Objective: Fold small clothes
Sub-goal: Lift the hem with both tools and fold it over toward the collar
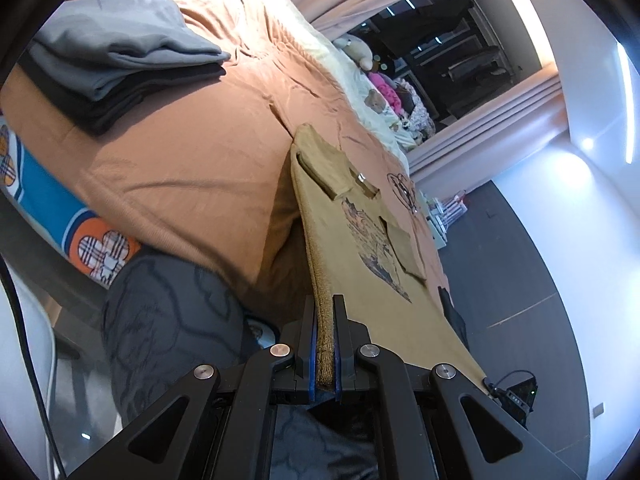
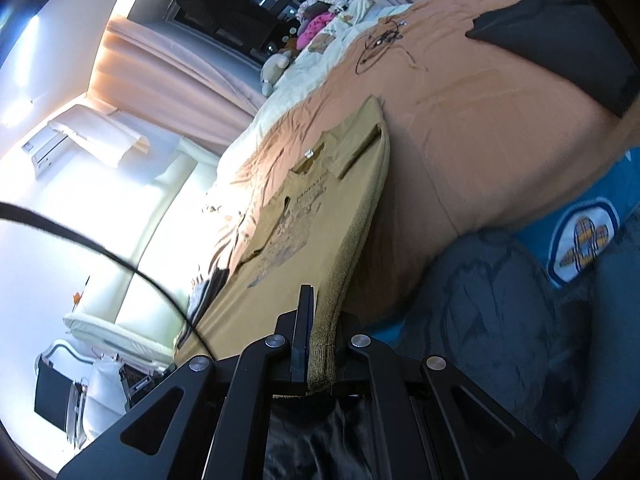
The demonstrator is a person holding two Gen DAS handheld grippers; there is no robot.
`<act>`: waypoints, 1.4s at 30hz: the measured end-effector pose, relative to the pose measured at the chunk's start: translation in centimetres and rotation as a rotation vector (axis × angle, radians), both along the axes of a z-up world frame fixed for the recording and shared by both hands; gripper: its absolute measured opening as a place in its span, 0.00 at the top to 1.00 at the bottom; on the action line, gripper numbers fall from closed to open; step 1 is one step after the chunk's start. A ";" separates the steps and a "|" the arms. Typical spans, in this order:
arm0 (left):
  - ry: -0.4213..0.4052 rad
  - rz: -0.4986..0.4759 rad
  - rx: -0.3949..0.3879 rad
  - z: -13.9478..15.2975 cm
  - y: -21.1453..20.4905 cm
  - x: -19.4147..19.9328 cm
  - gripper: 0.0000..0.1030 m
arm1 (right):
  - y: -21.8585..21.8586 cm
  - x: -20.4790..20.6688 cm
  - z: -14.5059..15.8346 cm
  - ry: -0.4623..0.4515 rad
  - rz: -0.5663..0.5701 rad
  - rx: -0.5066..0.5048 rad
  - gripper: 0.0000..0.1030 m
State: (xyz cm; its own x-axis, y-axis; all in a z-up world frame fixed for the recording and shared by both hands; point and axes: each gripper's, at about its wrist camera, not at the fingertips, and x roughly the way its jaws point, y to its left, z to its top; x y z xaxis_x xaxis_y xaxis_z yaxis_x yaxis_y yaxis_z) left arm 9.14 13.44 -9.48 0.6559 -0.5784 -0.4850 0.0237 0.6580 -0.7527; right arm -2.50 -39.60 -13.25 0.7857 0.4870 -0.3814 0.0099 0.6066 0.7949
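Observation:
A tan T-shirt (image 1: 372, 276) with a printed picture on its chest is stretched out over the orange bedspread (image 1: 192, 168), its sleeves folded in. My left gripper (image 1: 325, 304) is shut on the shirt's ribbed hem, which runs between the blue pads. In the right wrist view the same tan T-shirt (image 2: 288, 264) stretches away toward the collar, and my right gripper (image 2: 320, 300) is shut on the other end of its hem. The shirt hangs taut between both grippers, lifted off the bed at my end.
A stack of folded grey and black clothes (image 1: 120, 56) lies on the bed at the far left. A dark folded garment (image 2: 560, 40) sits at the right. A tangled cable (image 2: 380, 44) lies on the bedspread. A person's dark patterned trousers (image 1: 168, 320) are below.

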 end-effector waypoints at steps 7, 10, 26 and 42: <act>-0.033 -0.028 0.026 1.3 -0.4 -0.3 0.95 | -0.7 0.4 1.7 -0.011 0.007 -0.022 0.99; -0.055 -0.029 0.036 2.5 -0.5 0.7 0.95 | -0.8 1.8 3.0 -0.043 0.008 -0.044 0.99; -0.136 0.010 0.117 10.5 -2.3 12.7 0.95 | -1.8 15.9 10.4 -0.183 -0.007 -0.143 0.99; -0.125 -0.012 0.184 16.0 -5.2 28.0 0.95 | -2.1 27.5 13.0 -0.163 -0.010 -0.207 0.99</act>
State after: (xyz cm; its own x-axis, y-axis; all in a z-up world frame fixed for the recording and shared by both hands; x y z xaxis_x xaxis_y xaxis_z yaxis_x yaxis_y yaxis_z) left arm 37.10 8.26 6.47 0.7115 -0.4958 -0.4980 0.1178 0.7828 -0.6110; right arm 24.99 -41.72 -0.22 0.8495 0.4034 -0.3400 -0.1014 0.7573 0.6452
